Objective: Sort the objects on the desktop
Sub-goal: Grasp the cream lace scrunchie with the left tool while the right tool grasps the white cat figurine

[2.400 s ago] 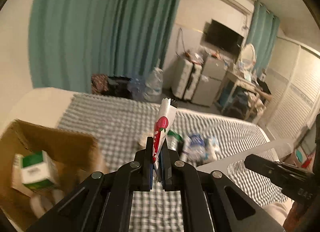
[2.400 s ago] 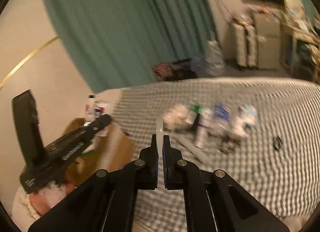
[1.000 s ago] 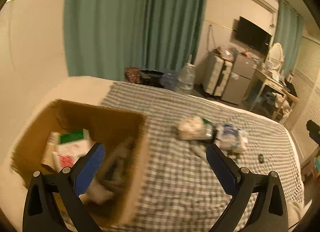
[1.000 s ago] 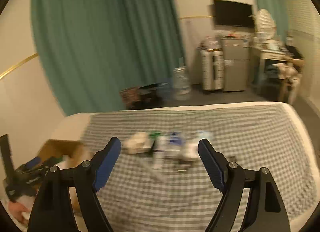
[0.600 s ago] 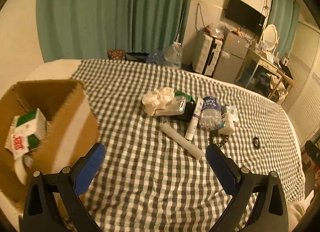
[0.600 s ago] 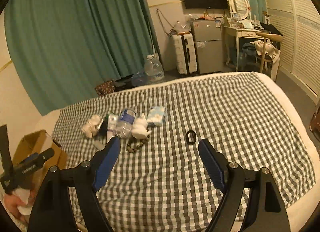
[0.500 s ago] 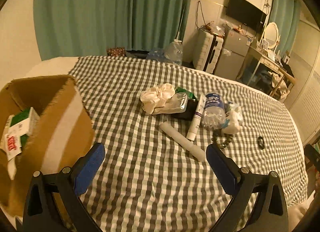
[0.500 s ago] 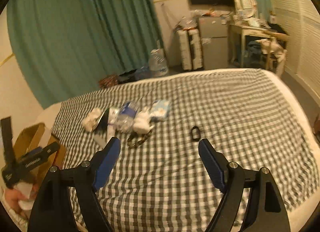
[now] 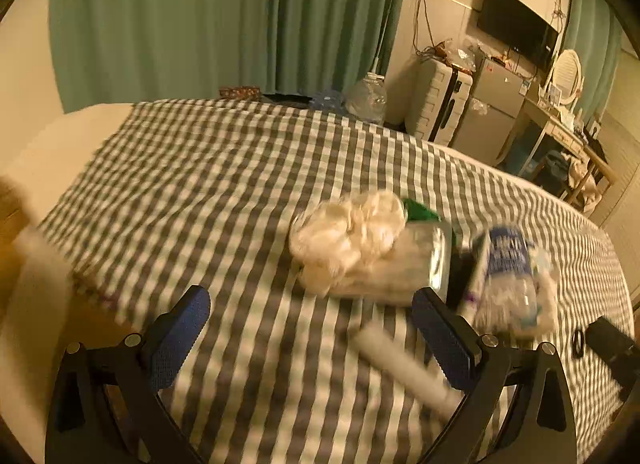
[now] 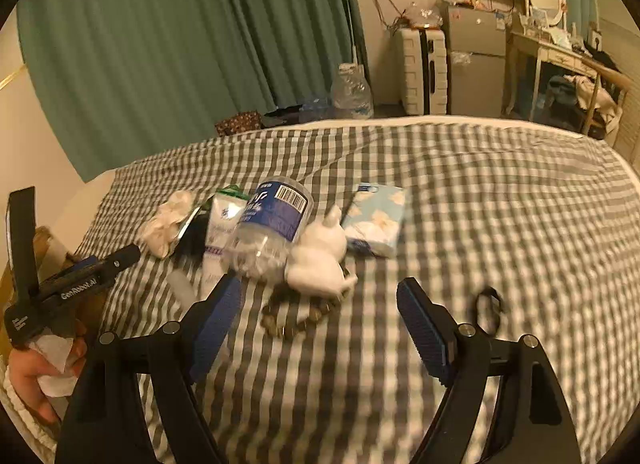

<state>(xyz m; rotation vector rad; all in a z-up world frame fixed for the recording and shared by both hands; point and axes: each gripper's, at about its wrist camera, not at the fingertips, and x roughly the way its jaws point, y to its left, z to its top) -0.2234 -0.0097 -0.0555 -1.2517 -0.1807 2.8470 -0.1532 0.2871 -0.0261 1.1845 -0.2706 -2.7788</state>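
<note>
1. Both your grippers are empty. The left gripper (image 9: pixel 310 328) has its jaws spread wide with nothing between them, and so does the right gripper (image 10: pixel 318 322).
2. The stuff to sort sits in a clump on the checked bed cover (image 10: pixel 500 200), mid-left of the right wrist frame: clear bottle (image 10: pixel 272 230) w/ blue label, white tube (image 10: pixel 220 236), crumpled white wad (image 10: pixel 166 222), white figurine (image 10: pixel 320 254), bead string (image 10: pixel 298 314) under the figurine, and a blue-white tissue pack (image 10: pixel 376 220) to the right of them.
3. A small black ring (image 10: pixel 488 306) lies apart, lower right, just past the right jaw.
4. In the left wrist frame a pale stick (image 9: pixel 404 364) lies in the lower centre, inside the jaw span; it is blurred, so I can't tell what it is.
5. The box edge (image 9: pixel 12 248) is at the far left; probably that's the drop spot.
6. Pick one item per gripper. The stick looks the easiest for the left, since it lies clear of the clump.
7. For the right, the figurine or beads are nearest, but they touch each other, so come in straight & low and close on one only.
8. Avoid the bottle's round body at an angle, as it is likely to roll or squirt out.
</note>
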